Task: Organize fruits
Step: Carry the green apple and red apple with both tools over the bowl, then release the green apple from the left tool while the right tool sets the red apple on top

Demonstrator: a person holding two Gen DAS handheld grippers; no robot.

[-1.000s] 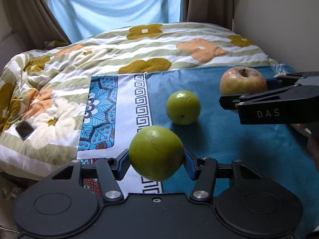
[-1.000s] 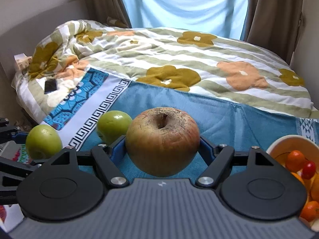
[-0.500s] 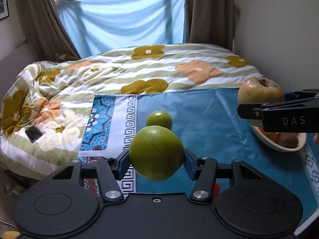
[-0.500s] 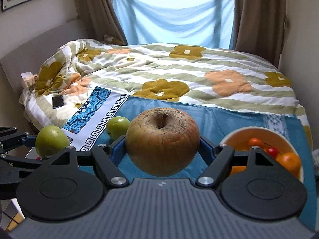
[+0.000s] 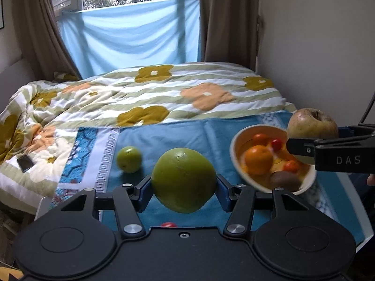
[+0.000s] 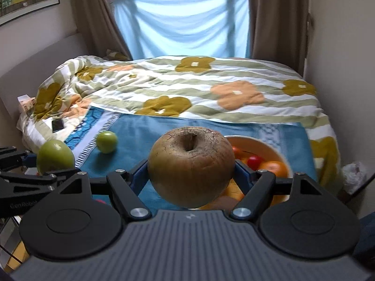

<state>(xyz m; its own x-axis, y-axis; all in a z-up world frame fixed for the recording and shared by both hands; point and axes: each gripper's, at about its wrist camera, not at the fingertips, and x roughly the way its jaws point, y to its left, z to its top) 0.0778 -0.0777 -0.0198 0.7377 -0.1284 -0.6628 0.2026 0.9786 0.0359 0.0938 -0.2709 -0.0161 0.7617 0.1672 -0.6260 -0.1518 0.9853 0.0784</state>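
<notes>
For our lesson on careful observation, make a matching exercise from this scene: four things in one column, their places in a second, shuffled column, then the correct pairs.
Things
1. large green fruit
2. brownish apple
3. small green fruit
4. orange

Places
A. in the cream bowl
B. lying on the blue cloth
C. between the jaws of the right gripper
D. between the jaws of the left gripper

Pairs: 1-D, 2-C, 3-B, 4-A

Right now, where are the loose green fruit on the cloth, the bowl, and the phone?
Loose green fruit [image 5: 129, 159], left wrist view, centre of its skin.
Bowl [image 5: 234, 140], left wrist view, left rim.
Phone [image 6: 58, 125], right wrist view, middle of its screen.
</notes>
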